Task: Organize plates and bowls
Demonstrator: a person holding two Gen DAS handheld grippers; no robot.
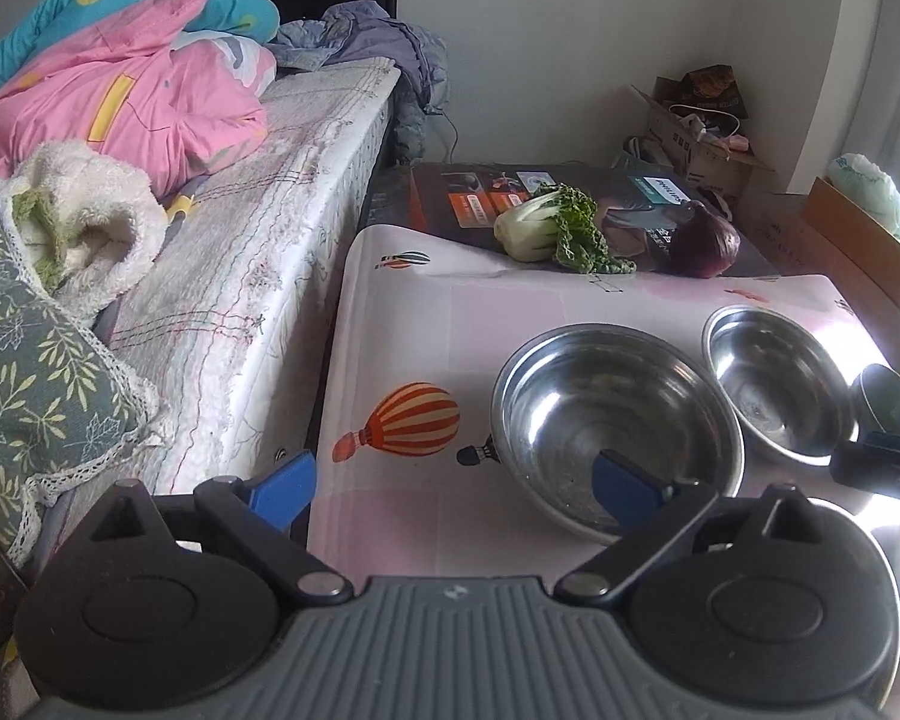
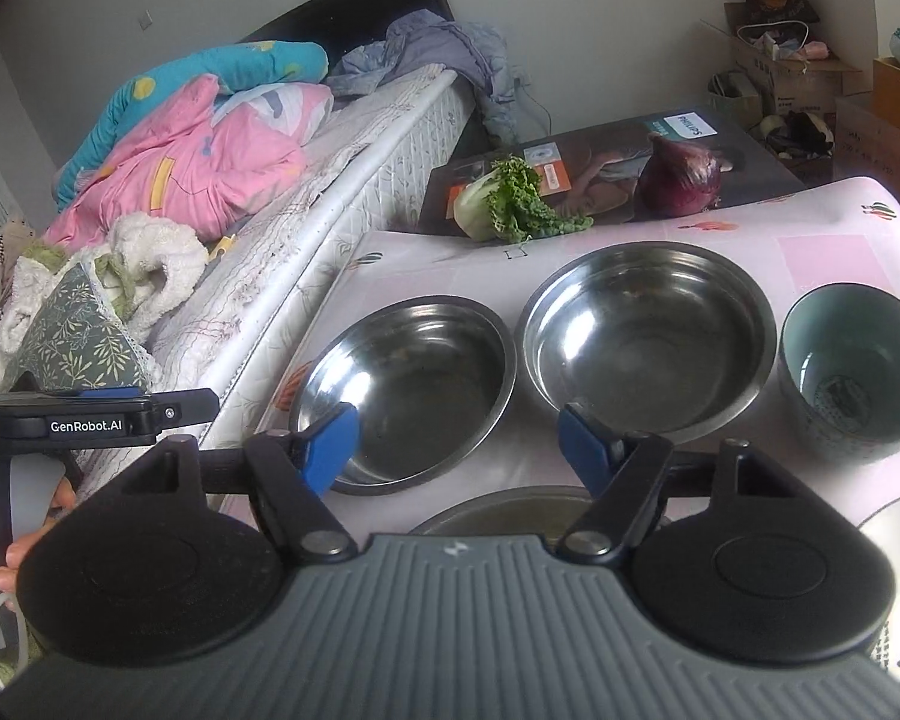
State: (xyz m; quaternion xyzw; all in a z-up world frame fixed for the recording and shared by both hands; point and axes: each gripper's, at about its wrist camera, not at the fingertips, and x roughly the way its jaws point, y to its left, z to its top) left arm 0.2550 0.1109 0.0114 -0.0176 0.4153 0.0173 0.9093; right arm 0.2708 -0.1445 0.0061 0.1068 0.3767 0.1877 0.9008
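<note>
- Both grippers, left gripper (image 1: pixel 450 483) and right gripper (image 2: pixel 459 441), stand apart, holding nothing.
- Two round steel bowls, the left one (image 2: pixel 408 384) and the right one (image 2: pixel 648 330), sit side by side on the balloon-print tabletop (image 2: pixel 810 228).
- Teal ceramic cup-shaped bowl (image 2: pixel 855 372) stands just right of them.

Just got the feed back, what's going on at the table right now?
Nothing is picked up. The left gripper and right gripper both hover open and empty above the near edge of the table. Two steel bowls, the left one and the right one, sit side by side, unstacked, with a teal ceramic bowl at the right.
</note>
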